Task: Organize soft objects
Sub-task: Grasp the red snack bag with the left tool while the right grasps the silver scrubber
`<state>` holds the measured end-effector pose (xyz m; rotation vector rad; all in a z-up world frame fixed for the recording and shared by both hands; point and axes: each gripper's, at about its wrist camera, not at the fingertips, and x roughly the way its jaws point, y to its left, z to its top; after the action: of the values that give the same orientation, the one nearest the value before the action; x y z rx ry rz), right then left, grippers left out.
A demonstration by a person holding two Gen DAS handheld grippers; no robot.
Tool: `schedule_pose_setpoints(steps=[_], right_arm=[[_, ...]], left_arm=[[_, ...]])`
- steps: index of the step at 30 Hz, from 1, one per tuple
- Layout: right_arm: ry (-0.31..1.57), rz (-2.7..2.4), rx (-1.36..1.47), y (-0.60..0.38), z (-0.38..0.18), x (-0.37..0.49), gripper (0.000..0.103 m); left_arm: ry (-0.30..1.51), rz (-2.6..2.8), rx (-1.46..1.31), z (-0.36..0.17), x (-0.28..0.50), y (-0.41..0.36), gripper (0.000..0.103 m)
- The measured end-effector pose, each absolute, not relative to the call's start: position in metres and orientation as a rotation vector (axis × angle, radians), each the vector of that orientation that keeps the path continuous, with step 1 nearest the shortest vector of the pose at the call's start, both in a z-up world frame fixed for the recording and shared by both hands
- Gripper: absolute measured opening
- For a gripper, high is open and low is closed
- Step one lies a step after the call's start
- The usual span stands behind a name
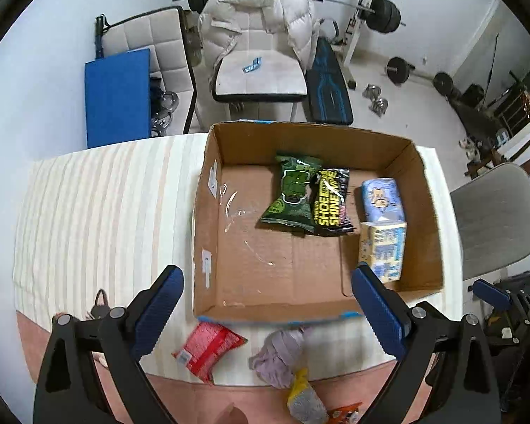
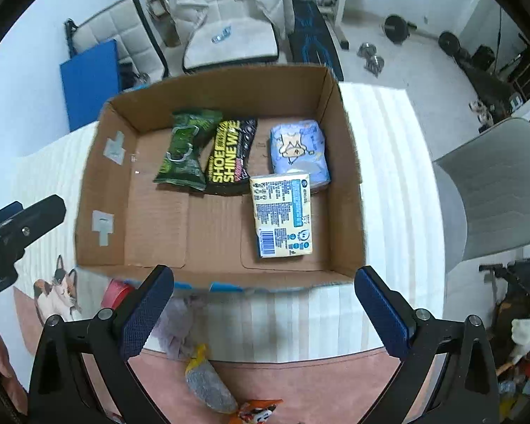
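Observation:
An open cardboard box (image 1: pixel 208 233) (image 2: pixel 99 190) stands on a striped cloth. Inside lie a green wipes pack (image 1: pixel 290 190) (image 2: pixel 187 148), a black Shoe Shine Wipe pack (image 1: pixel 330 201) (image 2: pixel 231 155), a blue tissue pack (image 1: pixel 381 199) (image 2: pixel 298 148) and a yellow tissue pack (image 1: pixel 385 249) (image 2: pixel 282 215). In front of the box lie a red pack (image 1: pixel 208 349) (image 2: pixel 115 291), a lilac cloth (image 1: pixel 282 353) (image 2: pixel 178 321) and a yellow-grey sponge (image 1: pixel 305 399) (image 2: pixel 208 381). My left gripper (image 1: pixel 266 307) is open and empty above them. My right gripper (image 2: pixel 265 304) is open and empty at the box's near wall.
An orange packet (image 1: pixel 346 413) (image 2: pixel 258 411) lies at the near edge. A grey chair (image 1: pixel 498 219) (image 2: pixel 491 190) stands to the right. A chair with a white jacket (image 1: pixel 258 17), a blue mat (image 1: pixel 118 95) and weights stand beyond the table.

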<state>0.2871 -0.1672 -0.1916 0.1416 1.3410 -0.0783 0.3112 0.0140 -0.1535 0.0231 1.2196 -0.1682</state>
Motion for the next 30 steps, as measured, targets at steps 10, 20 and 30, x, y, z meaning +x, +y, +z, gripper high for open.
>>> schedule_pose_setpoints(steps=[10,20,30], right_arm=[[1.379,0.060,0.167,-0.160,-0.180,0.224,0.103],[1.685,0.219,0.108,-0.096,-0.307,0.187,0.103],[1.840,0.188,0.062,-0.053,-0.383,0.155,0.100]], left_arm=[[1.241,-0.030,-0.008,-0.155,0.240,0.040,0.098],[1.486,0.084,-0.011,-0.265,0.200,0.103,0.098],[1.627,-0.141,0.374,-0.361,0.244,0.101,0.098]])
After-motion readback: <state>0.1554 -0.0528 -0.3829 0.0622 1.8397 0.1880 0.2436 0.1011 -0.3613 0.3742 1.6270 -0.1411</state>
